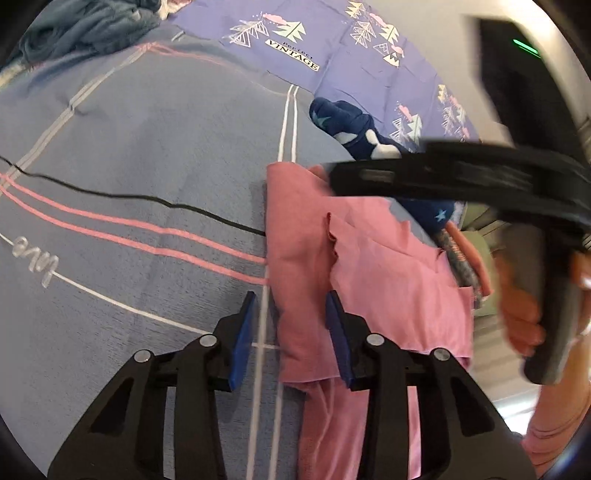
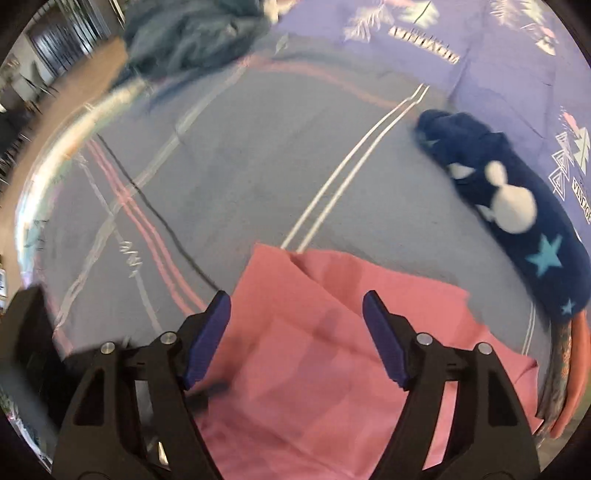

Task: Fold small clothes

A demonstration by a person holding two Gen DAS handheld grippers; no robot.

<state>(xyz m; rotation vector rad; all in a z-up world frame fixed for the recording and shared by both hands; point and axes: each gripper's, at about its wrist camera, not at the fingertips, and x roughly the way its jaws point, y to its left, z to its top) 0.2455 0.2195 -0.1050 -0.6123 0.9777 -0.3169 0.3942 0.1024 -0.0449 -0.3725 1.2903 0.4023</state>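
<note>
A pink garment (image 1: 369, 266) lies partly folded on the grey-blue striped bedspread (image 1: 147, 147). My left gripper (image 1: 291, 301) straddles the garment's left edge; a gap shows between its left pad (image 1: 243, 332) and the cloth, so it is open. In the right wrist view my right gripper (image 2: 296, 299) hangs wide open above the pink garment (image 2: 314, 362), nothing between its pads. From the left wrist view the right gripper (image 1: 461, 177) is a blurred black shape over the garment's far side, held by a hand (image 1: 524, 306).
A navy garment with stars (image 2: 517, 206) lies right of the pink one. Folded clothes (image 2: 569, 369) sit stacked at the far right. A purple printed sheet (image 1: 332, 44) and a teal blanket (image 1: 85, 26) lie at the back. A thin black cable (image 1: 147, 199) crosses the bedspread.
</note>
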